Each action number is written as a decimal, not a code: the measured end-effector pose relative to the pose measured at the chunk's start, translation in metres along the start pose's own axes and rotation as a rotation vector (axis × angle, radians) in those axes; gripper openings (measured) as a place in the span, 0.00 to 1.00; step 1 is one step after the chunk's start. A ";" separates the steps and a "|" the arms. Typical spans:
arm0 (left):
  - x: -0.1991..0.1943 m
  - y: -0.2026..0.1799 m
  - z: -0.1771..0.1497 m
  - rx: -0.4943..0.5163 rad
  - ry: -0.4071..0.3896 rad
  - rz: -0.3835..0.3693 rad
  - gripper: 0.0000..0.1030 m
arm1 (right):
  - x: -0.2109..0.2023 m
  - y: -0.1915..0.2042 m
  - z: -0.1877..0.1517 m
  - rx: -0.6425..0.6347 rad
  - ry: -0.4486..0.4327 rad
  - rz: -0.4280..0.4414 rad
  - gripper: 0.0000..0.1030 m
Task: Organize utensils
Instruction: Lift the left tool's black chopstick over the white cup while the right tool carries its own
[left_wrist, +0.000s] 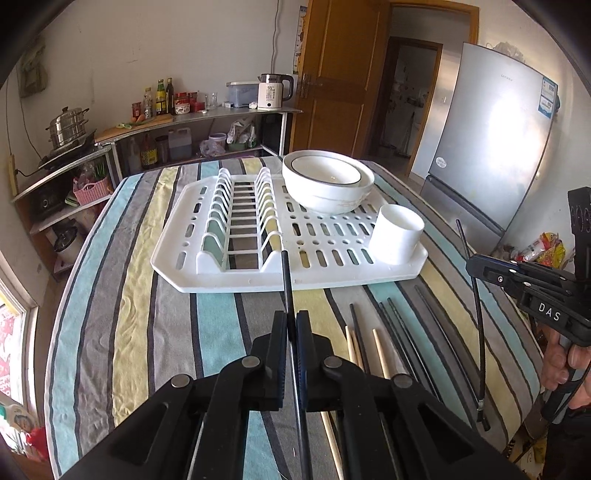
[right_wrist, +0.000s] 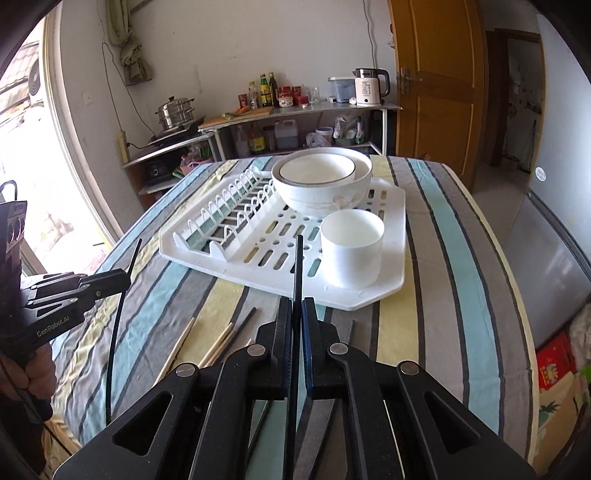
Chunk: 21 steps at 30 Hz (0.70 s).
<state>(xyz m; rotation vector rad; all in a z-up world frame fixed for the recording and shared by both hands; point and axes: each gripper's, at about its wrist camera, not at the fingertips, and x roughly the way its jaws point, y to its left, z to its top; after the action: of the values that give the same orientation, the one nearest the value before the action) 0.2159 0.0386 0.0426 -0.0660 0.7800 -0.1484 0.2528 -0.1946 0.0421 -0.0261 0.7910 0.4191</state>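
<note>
Both grippers carry a black chopstick toward the white cup.

The left gripper (left_wrist: 291, 317) and right gripper (right_wrist: 296, 304) are each clamped on a black chopstick (left_wrist: 286, 275) (right_wrist: 297, 266); likely next, tipping them into the white cup (right_wrist: 351, 253) on the drying rack (right_wrist: 395, 206), right of centre. More chopsticks (left_wrist: 373, 347) lie on the striped cloth (left_wrist: 147, 314); stacked bowls (left_wrist: 327, 181) crowd behind.

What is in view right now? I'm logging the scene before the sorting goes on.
Rack: one, white, on the striped cloth.
Bowls: two nested, white, on the rack's far side.
Cup: one, white, rack's near right corner.
Loose chopsticks: several, black and wooden, on the cloth before the rack.
Cloth: one, striped, covering the table.
Kettle: one, white, on the far shelf.
Fridge: one, silver, at right.
Left gripper: shut on a black chopstick.
Right gripper: shut on another black chopstick.
</note>
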 end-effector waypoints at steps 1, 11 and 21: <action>-0.007 0.000 0.001 -0.001 -0.014 -0.004 0.05 | -0.007 0.001 0.001 0.000 -0.018 0.000 0.05; -0.063 -0.007 0.007 0.013 -0.120 -0.021 0.04 | -0.055 0.015 0.002 -0.016 -0.127 0.008 0.05; -0.083 -0.011 0.012 0.024 -0.170 -0.028 0.04 | -0.073 0.015 0.003 -0.009 -0.181 0.011 0.05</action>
<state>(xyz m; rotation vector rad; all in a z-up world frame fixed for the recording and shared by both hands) 0.1649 0.0413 0.1106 -0.0661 0.6074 -0.1765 0.2037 -0.2061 0.0973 0.0080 0.6112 0.4284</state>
